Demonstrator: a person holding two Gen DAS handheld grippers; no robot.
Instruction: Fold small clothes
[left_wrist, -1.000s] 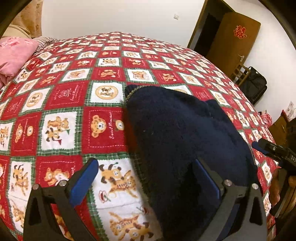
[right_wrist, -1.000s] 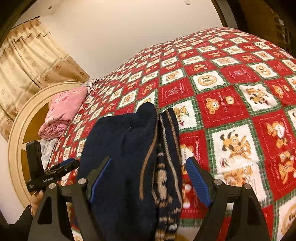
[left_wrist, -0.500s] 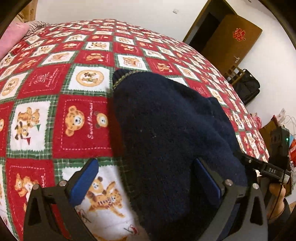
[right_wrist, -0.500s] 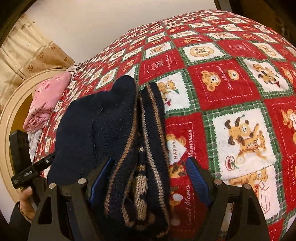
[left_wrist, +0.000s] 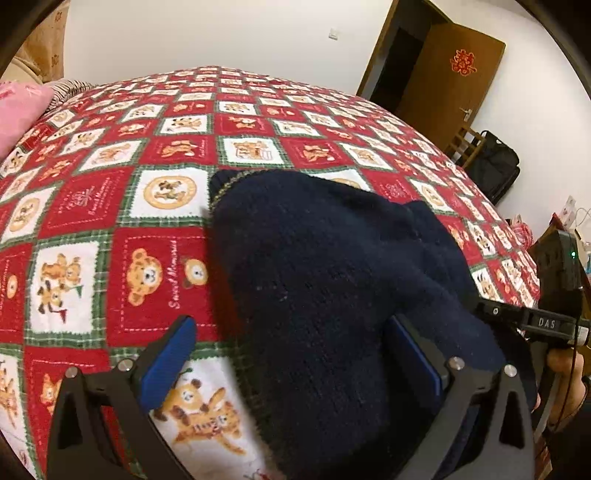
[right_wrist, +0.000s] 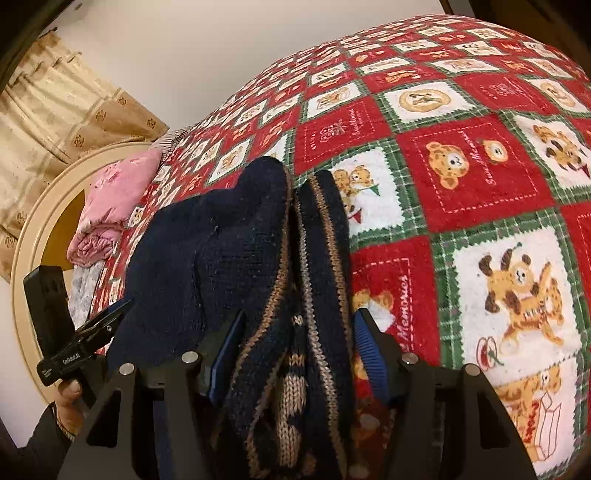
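Navy knitted garment with tan-striped trim (right_wrist: 295, 295) is laid on the red teddy-bear patchwork bedspread (right_wrist: 480, 166), its banded edge caught between the closing right gripper (right_wrist: 295, 350) while the left gripper (left_wrist: 295, 362) is kept spread over its plain side, seemingly for folding.

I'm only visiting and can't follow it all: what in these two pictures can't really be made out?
- Left wrist view: the navy knit garment covers the bedspread beneath and runs off the bottom edge.
- Right wrist view: the garment's folded layers hide whether the right gripper, closing, already presses them.
- Pink bedding: too distorted to identify.
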